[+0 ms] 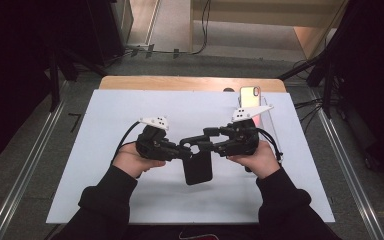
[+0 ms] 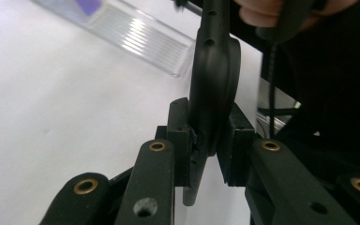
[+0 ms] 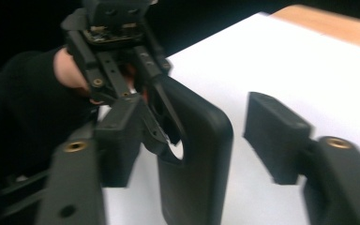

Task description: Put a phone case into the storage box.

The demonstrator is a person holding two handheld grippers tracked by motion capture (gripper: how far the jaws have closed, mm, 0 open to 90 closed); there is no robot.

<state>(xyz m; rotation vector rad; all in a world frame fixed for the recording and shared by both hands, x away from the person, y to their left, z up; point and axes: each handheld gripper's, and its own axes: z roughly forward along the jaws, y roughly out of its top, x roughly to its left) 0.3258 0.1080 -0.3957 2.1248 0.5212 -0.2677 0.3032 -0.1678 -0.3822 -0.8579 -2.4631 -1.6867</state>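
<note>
Hands in black sleeves met over the middle of the white mat (image 1: 130, 195), each carrying a gripper, with a black phone case (image 1: 198, 167) hanging between them.

Using the case as the reference: the left gripper (image 1: 186, 148) came at its top edge from the left, and the left gripper view showed both pads clamped on the case's thin edge (image 2: 212, 93), so the left gripper was grasping the case. The case stood on edge in that view, rising up from between the jaws.

The right gripper (image 1: 207, 139) reached the same top edge from the right. In the right gripper view its jaws stood apart; the case (image 3: 194, 154) sat in the gap, the left jaw's pad close against the case's camera-cutout corner and the right jaw's pad clearly off its far side. The right gripper was released, not pressing on the case.

In the high view the case hung down toward the person from the two grippers' tips, its lower end over the mat; whether it touched the mat could not be told.

Beyond the case and to its right, well apart, a phone (image 1: 249, 96) stood propped on a clear stand (image 1: 267, 120) near the mat's far edge. The wooden table (image 1: 180, 82) showed as a strip beyond the mat.
</note>
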